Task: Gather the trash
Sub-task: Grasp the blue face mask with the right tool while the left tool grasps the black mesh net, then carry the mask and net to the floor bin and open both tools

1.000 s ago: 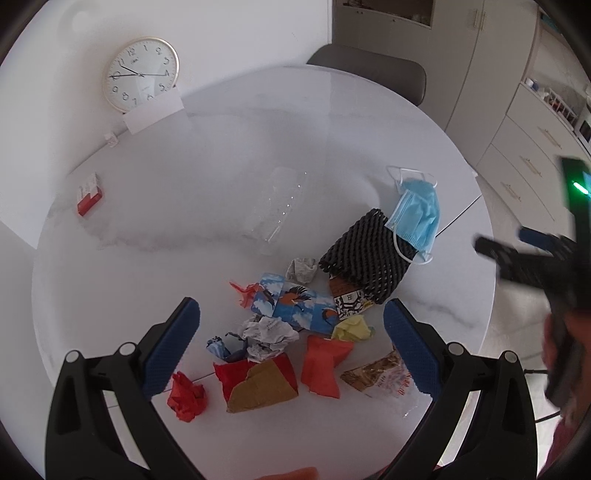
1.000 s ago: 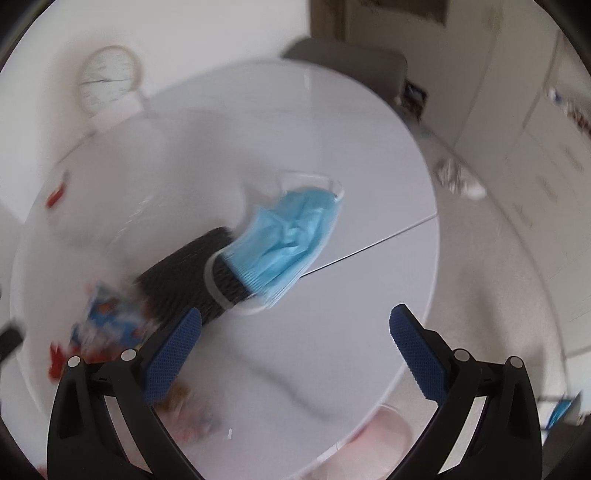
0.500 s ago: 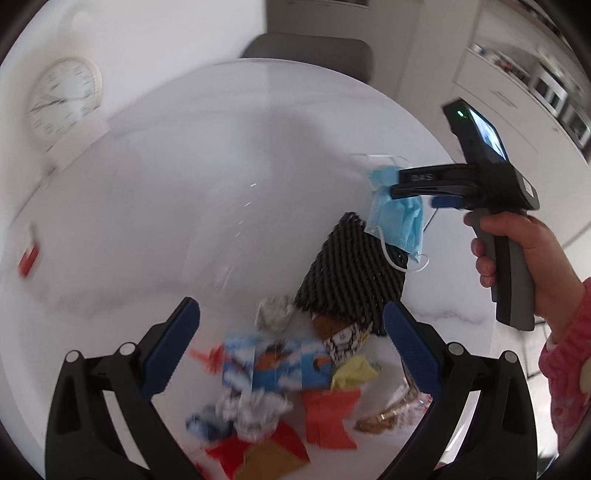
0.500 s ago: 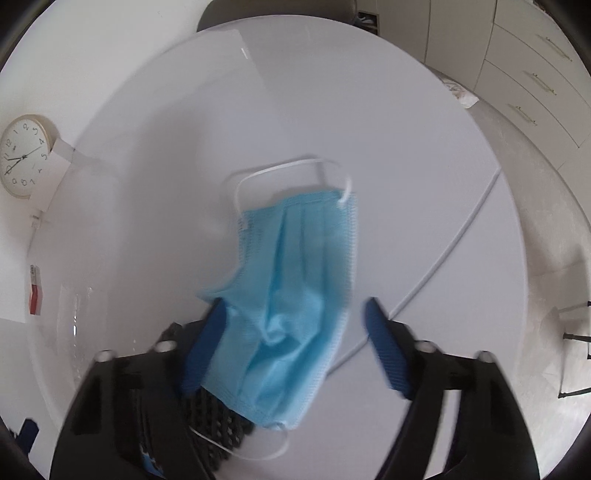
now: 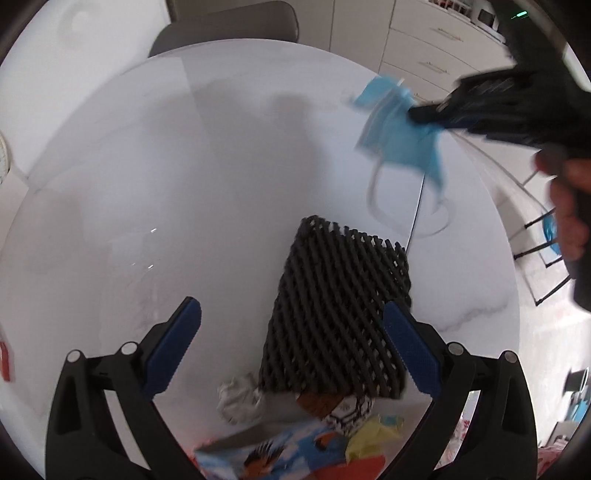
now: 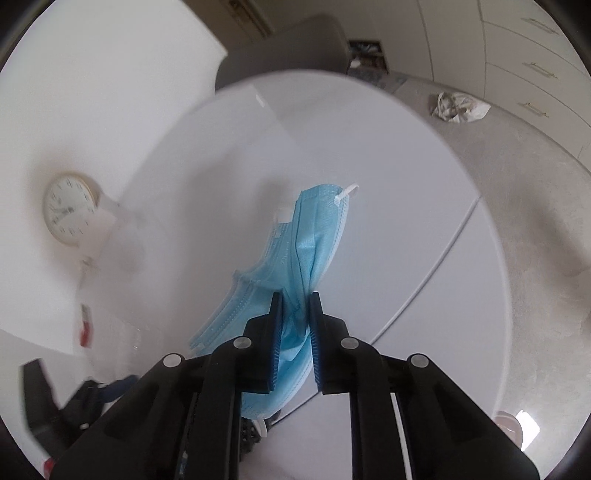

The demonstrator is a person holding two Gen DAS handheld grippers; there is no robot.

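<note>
My right gripper [image 6: 295, 299] is shut on a blue face mask [image 6: 295, 251] and holds it lifted above the round white table [image 6: 388, 184]. In the left wrist view the mask [image 5: 399, 129] hangs from the right gripper [image 5: 424, 114] at the upper right. My left gripper [image 5: 291, 314] is open and empty over a black foam mesh sleeve [image 5: 340, 310]. Below the sleeve lie a crumpled white paper [image 5: 236, 402], a blue printed wrapper [image 5: 280, 458], yellow paper [image 5: 369, 435] and red paper [image 5: 362, 469].
A grey chair [image 5: 229, 26] stands behind the table. White cabinets [image 5: 424, 44] line the far right. A clock [image 6: 68, 208] leans on the wall at the table's left. A small red and white box [image 6: 85, 321] lies near it. Crumpled paper [image 6: 458, 107] lies on the floor.
My right gripper has closed on the mask and lifted it off the black sleeve and the table. My left gripper has moved forward over the sleeve, still open.
</note>
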